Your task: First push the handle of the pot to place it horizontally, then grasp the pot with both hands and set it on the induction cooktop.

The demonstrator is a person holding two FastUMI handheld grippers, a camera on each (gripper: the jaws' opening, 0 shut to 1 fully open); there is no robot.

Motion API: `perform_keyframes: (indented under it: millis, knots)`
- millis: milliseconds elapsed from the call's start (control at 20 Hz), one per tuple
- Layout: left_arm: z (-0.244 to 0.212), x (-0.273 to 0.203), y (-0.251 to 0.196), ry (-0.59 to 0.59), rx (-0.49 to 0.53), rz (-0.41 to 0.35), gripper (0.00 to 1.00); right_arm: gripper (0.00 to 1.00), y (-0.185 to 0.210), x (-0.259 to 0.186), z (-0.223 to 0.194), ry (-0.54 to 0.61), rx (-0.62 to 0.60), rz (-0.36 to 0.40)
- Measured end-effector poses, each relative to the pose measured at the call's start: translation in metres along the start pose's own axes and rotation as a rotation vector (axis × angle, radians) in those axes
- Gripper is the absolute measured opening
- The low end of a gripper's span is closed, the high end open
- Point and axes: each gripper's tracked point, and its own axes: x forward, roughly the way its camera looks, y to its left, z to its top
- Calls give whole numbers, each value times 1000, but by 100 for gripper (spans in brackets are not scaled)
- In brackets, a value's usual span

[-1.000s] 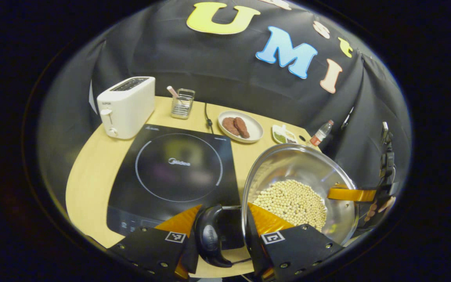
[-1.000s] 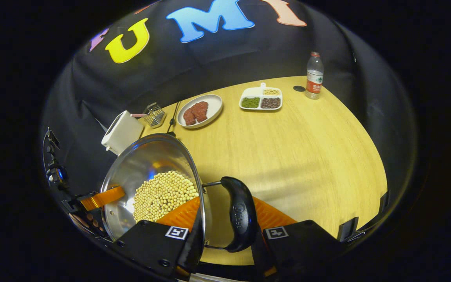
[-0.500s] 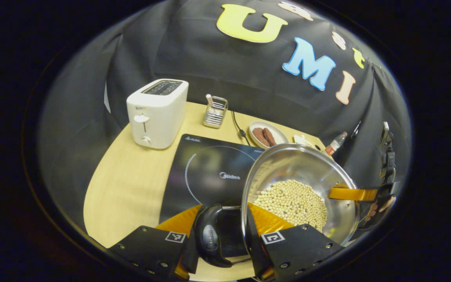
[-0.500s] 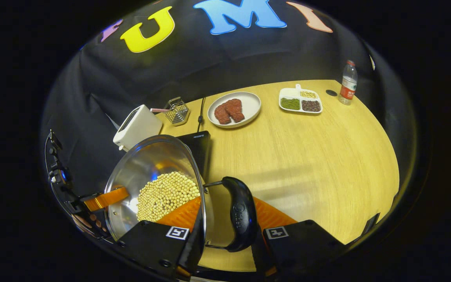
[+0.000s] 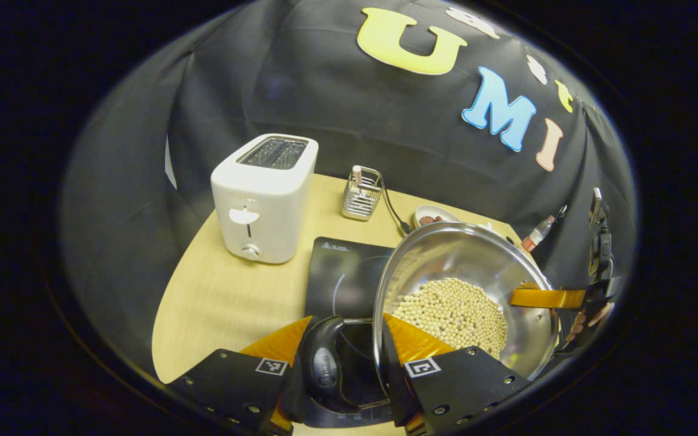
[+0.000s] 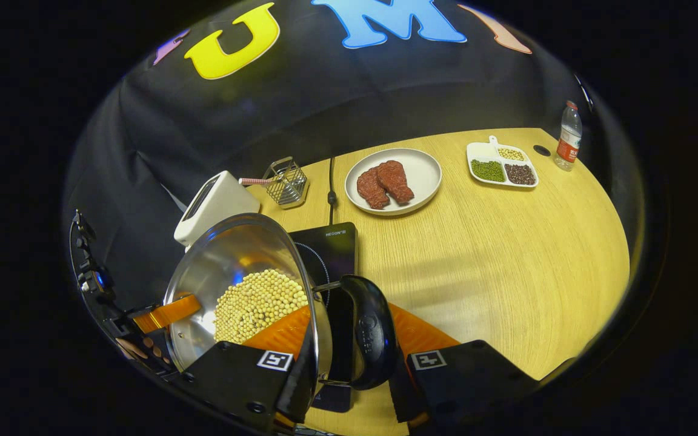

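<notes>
Beneath your left gripper (image 5: 342, 369) and right gripper (image 6: 349, 370), each clamping a pot (image 5: 464, 290) handle, the induction cooktop (image 5: 340, 275) is sliding closer; keep carrying across.

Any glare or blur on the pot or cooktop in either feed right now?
Left gripper view: pot wall shows soft reflections, beans crisp, cooktop dim but readable. Right gripper view: a bluish glint inside the pot, table evenly lit, fisheye bends its edge.

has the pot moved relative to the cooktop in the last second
Yes. In the left gripper view the pot now overlaps the induction cooktop, which earlier lay clear to its left; it has moved toward the toaster.
</notes>
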Motion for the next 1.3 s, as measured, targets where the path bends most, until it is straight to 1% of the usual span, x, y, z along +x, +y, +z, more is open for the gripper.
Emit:
perform_keyframes:
  millis: [100,150,500,550,600,650,700,750,900,950,1000,1050,1100,1200,1300]
  knots:
    - [4,19,9,3,2,-3,58,53,2,15,1,5,11,-2]
    - [5,27,13,7,0,-5,54,53,2,22,3,4,17,-6]
    - [18,65,28,0,26,-17,54,53,1,56,15,-13,52,-16]
    - [18,70,31,1,31,-16,58,53,1,61,15,-11,53,-16]
    - [16,75,33,9,30,-13,58,53,-1,66,13,-6,49,-18]
    - [11,79,33,23,30,-10,54,53,-1,70,9,6,47,-21]
    - [6,81,35,42,27,-9,54,53,-3,73,4,23,48,-26]
    - [9,85,35,21,36,-10,54,53,-3,74,5,16,48,-25]
    - [8,80,36,35,32,-13,55,53,-4,78,4,1,34,-26]
    - [7,79,36,36,34,-9,59,58,-4,77,5,-3,31,-28]
    - [6,80,37,38,34,-6,57,55,-5,78,6,-9,27,-28]
    - [4,82,37,46,36,-7,57,55,-5,77,5,-5,27,-29]
    - [1,81,37,61,38,-6,58,57,-5,78,5,-6,29,-33]
    - [2,79,38,54,38,3,60,58,-5,78,3,5,35,-39]
    - [1,80,37,52,27,11,61,60,-5,77,3,10,37,-49]
